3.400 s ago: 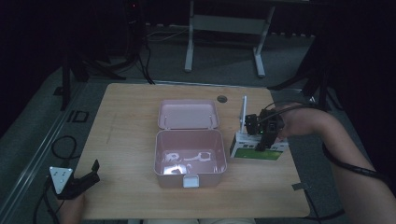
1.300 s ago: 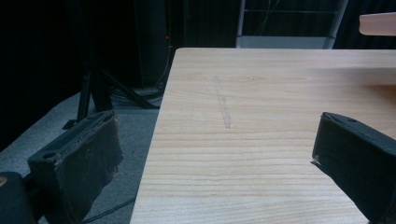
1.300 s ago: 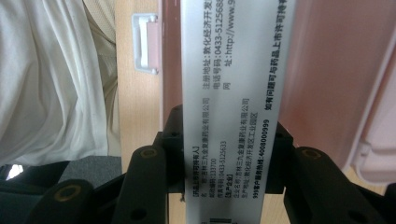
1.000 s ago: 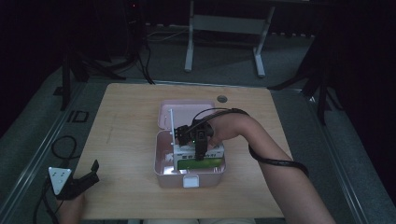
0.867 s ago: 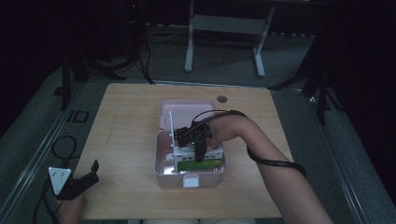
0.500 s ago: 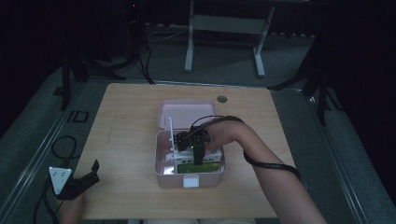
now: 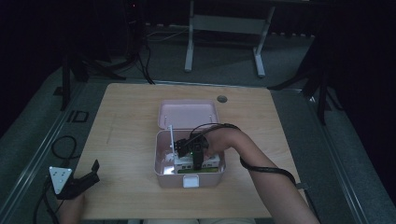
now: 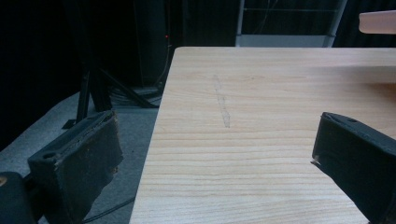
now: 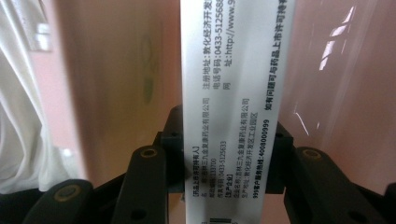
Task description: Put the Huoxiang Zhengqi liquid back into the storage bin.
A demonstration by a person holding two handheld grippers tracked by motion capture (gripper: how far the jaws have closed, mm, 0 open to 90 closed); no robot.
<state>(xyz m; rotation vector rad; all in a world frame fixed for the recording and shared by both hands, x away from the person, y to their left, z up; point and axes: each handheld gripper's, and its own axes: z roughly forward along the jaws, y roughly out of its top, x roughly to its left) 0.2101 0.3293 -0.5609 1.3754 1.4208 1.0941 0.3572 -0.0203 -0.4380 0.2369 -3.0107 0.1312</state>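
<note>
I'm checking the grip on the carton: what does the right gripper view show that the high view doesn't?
Right gripper view: printed text on the white carton, pinched between the black jaws of the right gripper, and the pink wall behind. High view: the whole pink box with its lid open, the table, and the left gripper idle. Both: carton, right gripper and pink box.

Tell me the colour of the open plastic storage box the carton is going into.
Pale pink plastic storage box; the high view shows it best.

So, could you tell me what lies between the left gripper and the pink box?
In the high view, only bare wooden table lies between the left gripper and the pink box; nothing sits on that stretch.
</note>
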